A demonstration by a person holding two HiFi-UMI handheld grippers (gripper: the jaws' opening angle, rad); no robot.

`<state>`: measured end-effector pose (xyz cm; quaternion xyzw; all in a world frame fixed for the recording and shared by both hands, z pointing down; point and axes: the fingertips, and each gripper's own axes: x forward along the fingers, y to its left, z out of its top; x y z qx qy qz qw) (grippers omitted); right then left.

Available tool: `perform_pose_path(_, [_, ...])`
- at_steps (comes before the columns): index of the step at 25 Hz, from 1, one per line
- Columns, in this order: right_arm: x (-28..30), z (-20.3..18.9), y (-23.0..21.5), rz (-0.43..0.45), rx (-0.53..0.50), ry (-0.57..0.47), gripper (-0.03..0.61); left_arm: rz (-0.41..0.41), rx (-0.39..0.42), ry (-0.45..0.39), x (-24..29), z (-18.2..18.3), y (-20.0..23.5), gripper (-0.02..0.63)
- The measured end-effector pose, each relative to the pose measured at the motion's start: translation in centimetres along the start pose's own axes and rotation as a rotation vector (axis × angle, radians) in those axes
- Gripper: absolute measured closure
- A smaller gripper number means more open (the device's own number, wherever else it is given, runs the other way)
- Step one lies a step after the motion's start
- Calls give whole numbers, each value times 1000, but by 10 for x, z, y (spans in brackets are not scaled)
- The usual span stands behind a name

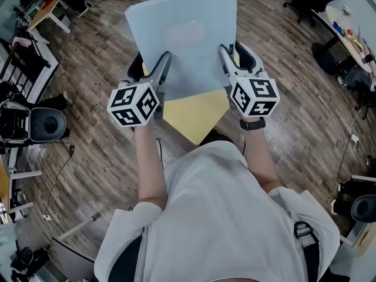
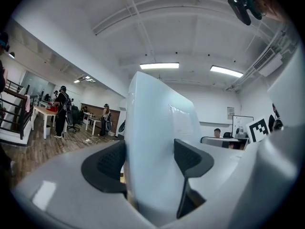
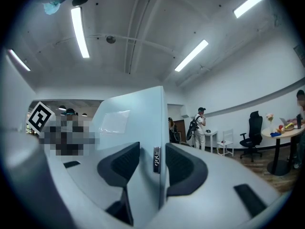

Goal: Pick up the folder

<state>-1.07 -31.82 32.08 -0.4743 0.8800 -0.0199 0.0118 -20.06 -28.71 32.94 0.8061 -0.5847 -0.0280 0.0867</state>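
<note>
The folder, a wide pale-blue sheet, fills the upper middle of the head view. It is held up in the air, one side edge in each gripper, with its near edge over the yellow table at the frame's centre. No part of it appears to rest on that table, though the near edge hides the gap.

The left gripper, at the centre left of the head view, is clamped on the folder's left side. In the left gripper view the thick, rounded edge fills the space between both dark pads. The right gripper, at the centre right, is clamped on the opposite edge. In the right gripper view the thin edge stands upright between the pads, with a small metal clasp just at the bite.

The pick-up looks as good as done: the folder is gripped on both sides and raised, so the step in hand is the carry or hold.

The next move calls for both hands travelling together at one height, with no pulling apart or pushing in. The sheet could bow or slide out of the thinner right-hand bite.
</note>
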Motion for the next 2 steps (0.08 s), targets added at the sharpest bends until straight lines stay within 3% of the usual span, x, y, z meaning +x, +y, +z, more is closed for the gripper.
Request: perform_pose_path(2, [2,-2,-2,0,-3,5,400,1,-2,3,3,-2,1,290])
